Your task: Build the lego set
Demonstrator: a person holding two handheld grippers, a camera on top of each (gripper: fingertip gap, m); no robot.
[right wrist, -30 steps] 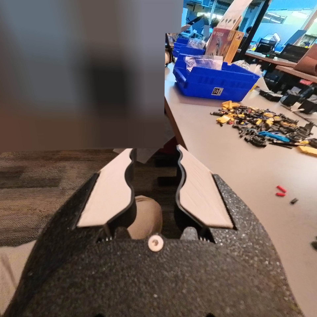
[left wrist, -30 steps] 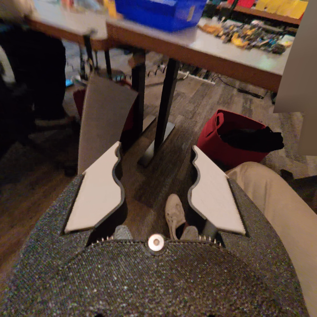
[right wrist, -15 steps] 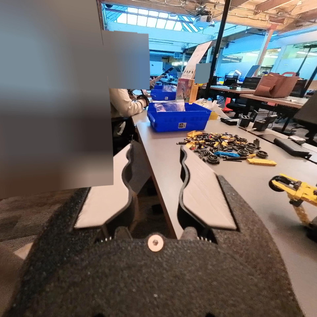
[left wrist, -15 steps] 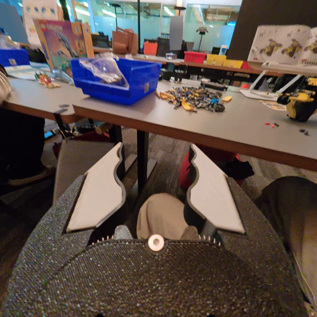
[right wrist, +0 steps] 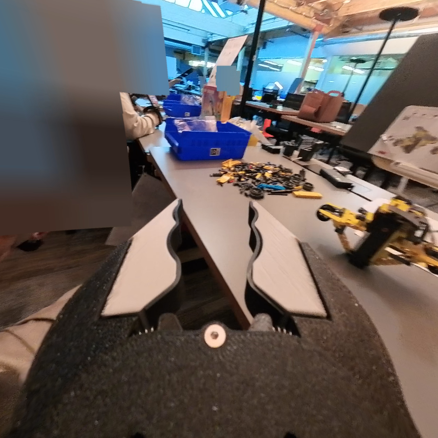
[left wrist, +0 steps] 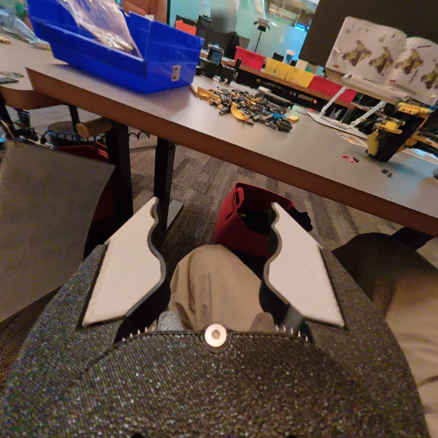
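My left gripper (left wrist: 214,208) is open and empty, held below the grey table (left wrist: 248,147) and above a person's knee in beige trousers (left wrist: 213,279). My right gripper (right wrist: 214,208) is open and empty, level with the table's (right wrist: 213,208) front edge. On the table lie a heap of black and yellow building pieces (left wrist: 246,106) (right wrist: 263,177) and a partly built yellow and black model (left wrist: 393,135) (right wrist: 391,234). A blue bin (left wrist: 113,49) (right wrist: 206,142) with clear bags stands at the table's left end.
A red fabric bag (left wrist: 239,225) stands on the carpet under the table, beside black table legs (left wrist: 163,180). A grey chair seat (left wrist: 40,213) is at left. An open instruction booklet on a stand (left wrist: 384,59) (right wrist: 412,139) is at right. A person's sleeve (right wrist: 139,118) shows by the far bin.
Both grippers have risen from pointing at the floor to about table height. The model and booklet have come into view. The jaws stay open.
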